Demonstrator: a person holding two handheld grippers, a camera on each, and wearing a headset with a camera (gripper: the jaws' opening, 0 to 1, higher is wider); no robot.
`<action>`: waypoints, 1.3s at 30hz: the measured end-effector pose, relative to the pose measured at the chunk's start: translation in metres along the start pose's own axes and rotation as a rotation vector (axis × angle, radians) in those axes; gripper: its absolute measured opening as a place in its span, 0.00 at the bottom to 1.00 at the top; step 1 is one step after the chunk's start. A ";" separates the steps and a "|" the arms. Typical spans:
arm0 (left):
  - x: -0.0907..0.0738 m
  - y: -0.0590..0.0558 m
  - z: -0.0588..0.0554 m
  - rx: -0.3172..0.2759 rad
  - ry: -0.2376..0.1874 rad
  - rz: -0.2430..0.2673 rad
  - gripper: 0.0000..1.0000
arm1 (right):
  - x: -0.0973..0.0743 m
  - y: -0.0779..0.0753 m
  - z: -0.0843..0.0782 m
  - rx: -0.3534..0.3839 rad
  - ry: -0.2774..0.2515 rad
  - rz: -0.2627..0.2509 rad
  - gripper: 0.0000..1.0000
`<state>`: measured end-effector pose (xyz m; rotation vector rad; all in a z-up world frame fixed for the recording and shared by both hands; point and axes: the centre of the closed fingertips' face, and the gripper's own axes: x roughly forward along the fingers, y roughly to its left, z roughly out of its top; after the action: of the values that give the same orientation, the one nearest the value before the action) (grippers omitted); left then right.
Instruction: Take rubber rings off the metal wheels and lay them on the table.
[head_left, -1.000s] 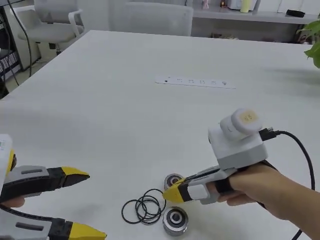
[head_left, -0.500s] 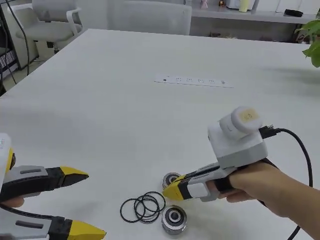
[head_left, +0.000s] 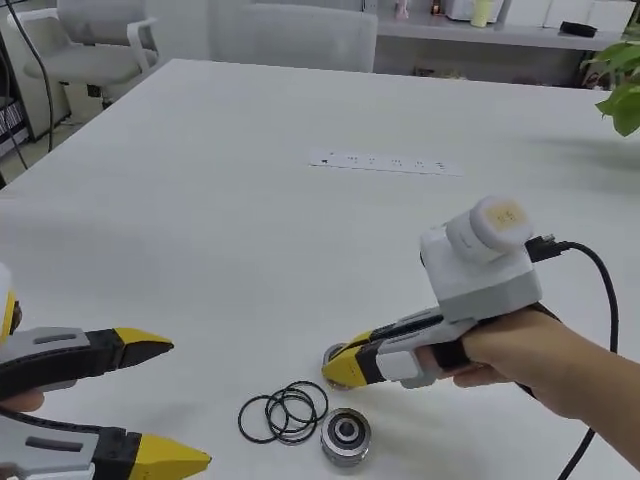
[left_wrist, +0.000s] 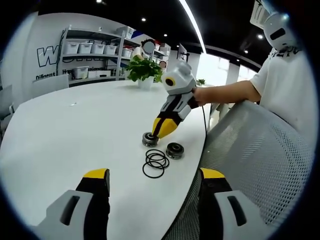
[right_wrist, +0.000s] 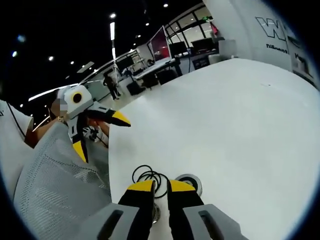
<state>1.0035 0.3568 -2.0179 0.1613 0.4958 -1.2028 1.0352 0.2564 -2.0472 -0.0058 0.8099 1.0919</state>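
Two metal wheels lie near the table's front edge: one (head_left: 337, 353) at my right gripper's tips, the other (head_left: 346, 436) closer to me. Several loose black rubber rings (head_left: 285, 412) lie overlapped to their left. My right gripper (head_left: 338, 370) is shut, its yellow tips resting against the farther wheel (right_wrist: 192, 183), with nothing visible between the jaws. In the left gripper view the rings (left_wrist: 156, 162) lie ahead of my left gripper (left_wrist: 154, 182), whose jaws stand wide open and empty. In the head view the left gripper (head_left: 185, 405) hovers at lower left, apart from everything.
A white power strip (head_left: 385, 163) lies farther back on the white table (head_left: 200, 220). Office chairs (head_left: 95, 45) stand beyond the far edge and a plant (head_left: 615, 85) at the right. A mesh chair back (left_wrist: 250, 165) stands close to the near edge.
My right gripper has shifted slightly away from me, from between the two wheels to the farther wheel. The left gripper has stayed open in place.
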 end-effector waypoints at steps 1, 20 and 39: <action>0.000 -0.001 0.000 0.000 0.000 0.000 0.69 | 0.000 0.000 0.000 -0.008 0.003 -0.004 0.07; -0.014 -0.015 0.009 0.009 -0.022 0.013 0.75 | -0.014 0.016 0.003 -0.222 0.046 -0.022 0.36; -0.016 -0.021 0.007 -0.027 -0.037 -0.001 0.89 | -0.067 0.029 -0.031 -0.196 -0.069 -0.109 0.69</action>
<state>0.9819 0.3597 -2.0013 0.1158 0.4800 -1.1980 0.9807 0.2063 -2.0201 -0.1751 0.6314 1.0588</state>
